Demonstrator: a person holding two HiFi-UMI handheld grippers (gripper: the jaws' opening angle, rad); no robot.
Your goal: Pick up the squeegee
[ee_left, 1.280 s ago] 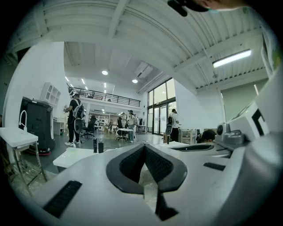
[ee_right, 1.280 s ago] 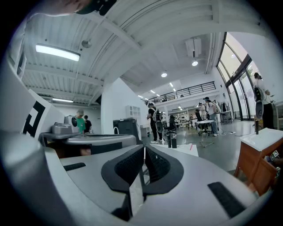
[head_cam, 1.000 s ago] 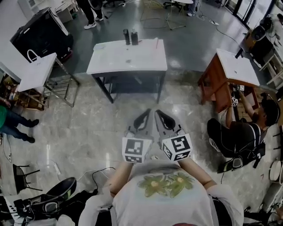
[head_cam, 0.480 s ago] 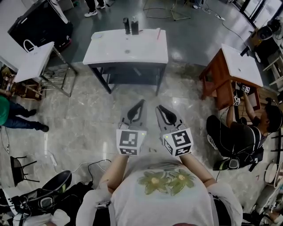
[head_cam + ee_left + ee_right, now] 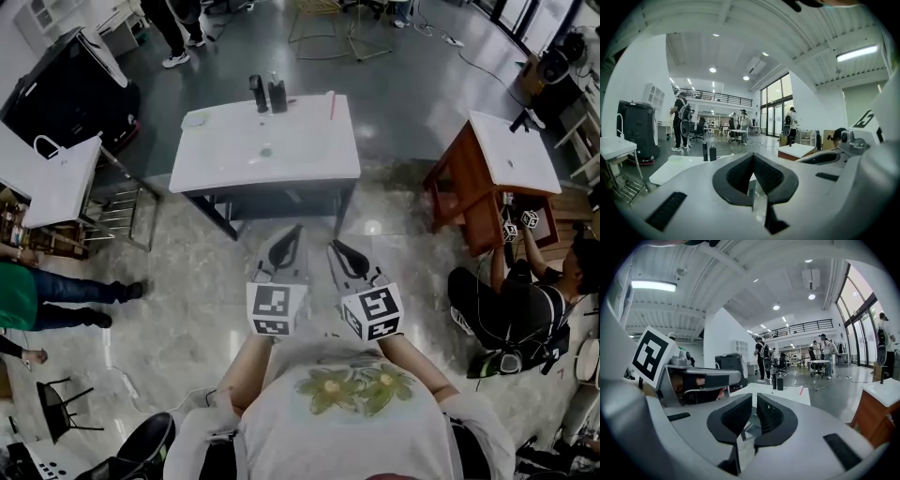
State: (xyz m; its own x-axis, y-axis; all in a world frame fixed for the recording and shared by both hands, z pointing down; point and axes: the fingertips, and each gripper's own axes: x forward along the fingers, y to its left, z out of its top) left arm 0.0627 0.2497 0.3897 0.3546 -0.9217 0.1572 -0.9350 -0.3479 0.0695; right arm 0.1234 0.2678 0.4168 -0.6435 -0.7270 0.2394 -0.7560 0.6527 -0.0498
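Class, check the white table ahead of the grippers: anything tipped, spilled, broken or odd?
Nothing stands out. On the white table two dark bottles stand upright and a slim red tool lies flat nearby. The central mark is too small to identify.

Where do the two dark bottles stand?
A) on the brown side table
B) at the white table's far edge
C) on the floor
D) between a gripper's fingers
B: the two dark bottles stand side by side at the far edge of the white table.
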